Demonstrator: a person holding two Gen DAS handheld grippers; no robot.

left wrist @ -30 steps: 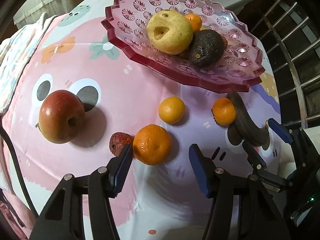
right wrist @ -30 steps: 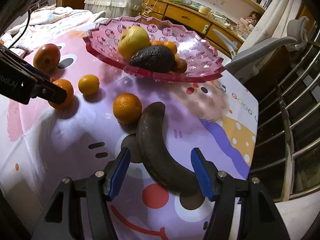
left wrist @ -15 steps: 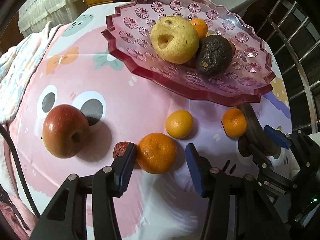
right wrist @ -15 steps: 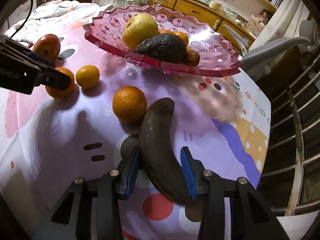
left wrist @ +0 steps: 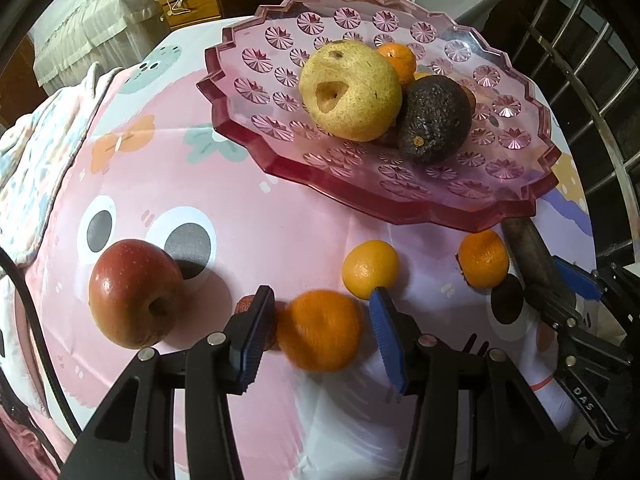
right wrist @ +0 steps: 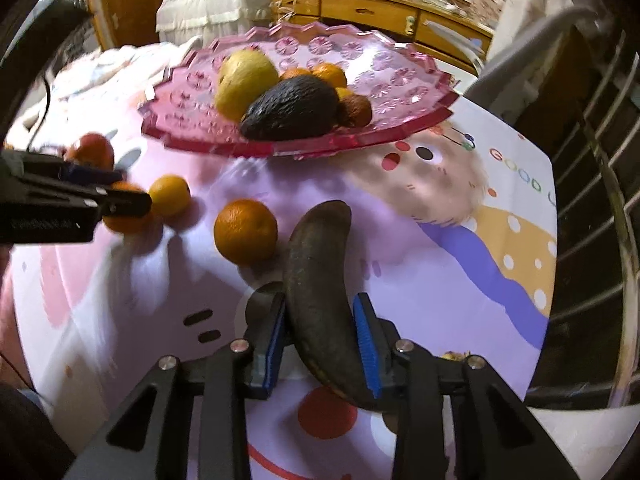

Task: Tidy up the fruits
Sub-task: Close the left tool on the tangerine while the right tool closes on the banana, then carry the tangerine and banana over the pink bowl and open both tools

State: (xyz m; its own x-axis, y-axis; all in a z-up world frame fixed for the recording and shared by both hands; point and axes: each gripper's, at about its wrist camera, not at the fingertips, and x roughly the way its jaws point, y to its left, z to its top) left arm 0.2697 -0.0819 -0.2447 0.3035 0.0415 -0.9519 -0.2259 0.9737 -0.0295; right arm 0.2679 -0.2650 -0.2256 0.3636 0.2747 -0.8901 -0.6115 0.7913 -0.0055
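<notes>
A pink glass fruit dish (left wrist: 256,60) (right wrist: 400,76) holds a yellow pear (left wrist: 348,88), a dark avocado (left wrist: 436,120) and small oranges. On the cloth lie a red apple (left wrist: 132,292), a large orange (left wrist: 320,330), two smaller oranges (left wrist: 370,268) (left wrist: 482,258) and a small red fruit (left wrist: 244,304). My left gripper (left wrist: 322,332) is open, its jaws around the large orange with small gaps. My right gripper (right wrist: 320,340) is shut on a blackened banana (right wrist: 320,288) and shows at the right of the left wrist view (left wrist: 568,280).
The round table wears a pink and purple cartoon cloth (left wrist: 280,232). A metal railing (right wrist: 592,200) runs along the right side. A wooden dresser (right wrist: 360,8) and a bed (left wrist: 80,32) stand behind. A black cable (left wrist: 24,292) hangs at the left edge.
My right gripper has closed onto the banana. My left gripper has moved forward and narrowed so its jaws flank the large orange.
</notes>
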